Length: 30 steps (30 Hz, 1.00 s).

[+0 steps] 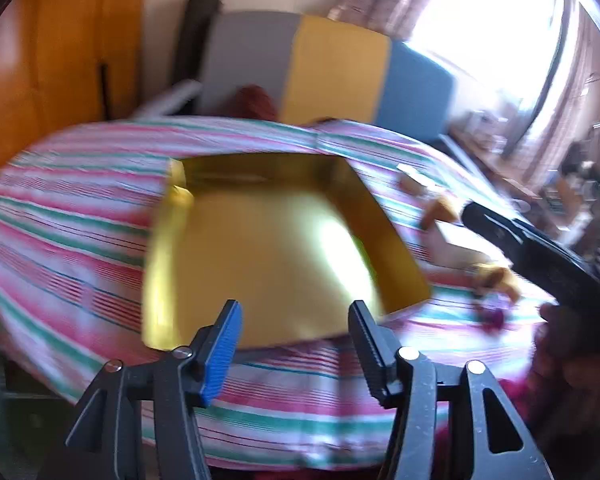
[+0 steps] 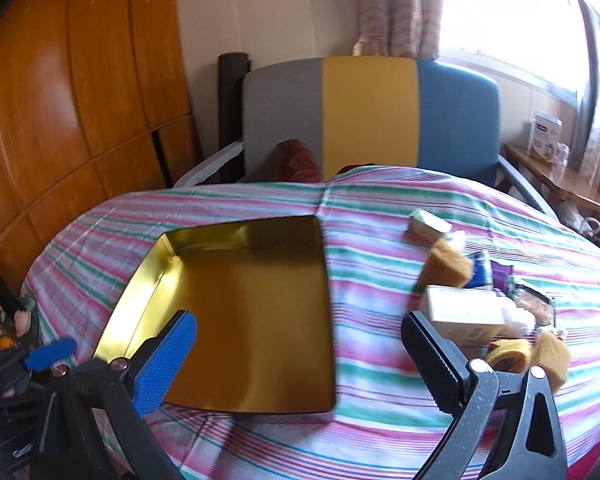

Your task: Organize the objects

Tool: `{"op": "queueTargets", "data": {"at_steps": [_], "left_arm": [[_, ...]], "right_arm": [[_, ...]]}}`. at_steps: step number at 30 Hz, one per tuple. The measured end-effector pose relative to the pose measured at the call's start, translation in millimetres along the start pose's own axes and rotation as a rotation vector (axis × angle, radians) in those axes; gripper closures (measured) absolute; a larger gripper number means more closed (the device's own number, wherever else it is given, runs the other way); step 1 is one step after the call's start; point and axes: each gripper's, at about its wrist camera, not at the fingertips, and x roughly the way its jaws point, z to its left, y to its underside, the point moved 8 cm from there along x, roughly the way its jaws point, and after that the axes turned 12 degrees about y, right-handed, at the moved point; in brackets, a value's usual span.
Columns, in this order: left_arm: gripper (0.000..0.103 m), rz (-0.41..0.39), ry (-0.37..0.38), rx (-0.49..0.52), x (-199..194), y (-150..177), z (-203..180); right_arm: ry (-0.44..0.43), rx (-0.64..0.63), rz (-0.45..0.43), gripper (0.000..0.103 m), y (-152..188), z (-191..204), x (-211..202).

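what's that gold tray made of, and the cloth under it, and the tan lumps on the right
Gold tray: seemingly thin metal, polished gold finish; it mirrors window glare and has crisp folded corners. Striped cloth: looks like woven fabric, matte, with creases. Tan lumps: fuzzy and soft-edged, possibly sponge or plush; too blurred to tell.

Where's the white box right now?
In the right wrist view the white box lies on the striped tablecloth, right of the gold tray, among the clutter just beyond the right gripper.
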Motion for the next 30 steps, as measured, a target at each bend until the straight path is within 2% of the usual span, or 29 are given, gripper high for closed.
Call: {"op": "queueTargets", "data": {"at_steps": [1, 5, 6, 9, 13, 17, 19, 21, 26, 30], "left_arm": [[0.042, 0.004, 0.046, -0.001, 3, 1, -7], [0.042, -0.002, 0.112, 0.097, 12, 0, -36], [0.042, 0.017, 0.157, 0.115, 17, 1, -46], [0.042, 0.067, 0.186, 0.166, 28, 1, -66], [0.037, 0.156, 0.272, 0.209, 50, 6, -97], [0.037, 0.248, 0.302, 0.264, 82, 12, -128], [0.037, 0.285, 0.315, 0.270, 98, 14, -143], [0.037, 0.308, 0.335, 0.280, 111, 14, -156], [0.038, 0.376, 0.431, 0.233, 155, 11, -194], [0.038, 0.411, 0.452, 0.220, 188, 4, -223]], "right_arm": [[0.014, 0.016, -0.005, 0.000, -3, -12, -1], [0.055, 0.099, 0.003, 0.000, -10, -66, -5], [0.073, 0.132, 0.007, 0.000, -12, -85, -5], [0.138, 0.254, 0.025, 0.000, -11, -150, -8], [0.220, 0.426, 0.078, 0.000, 7, -232, -7], [0.290, 0.508, 0.121, 0.000, 31, -283, 0], [0.296, 0.554, 0.132, 0.000, 43, -302, 4], [0.226, 0.646, 0.129, 0.000, 47, -314, 4], [0.191, 0.659, 0.093, 0.000, 43, -308, -1], [0.166, 0.688, 0.085, 0.000, 43, -309, -2]]}}
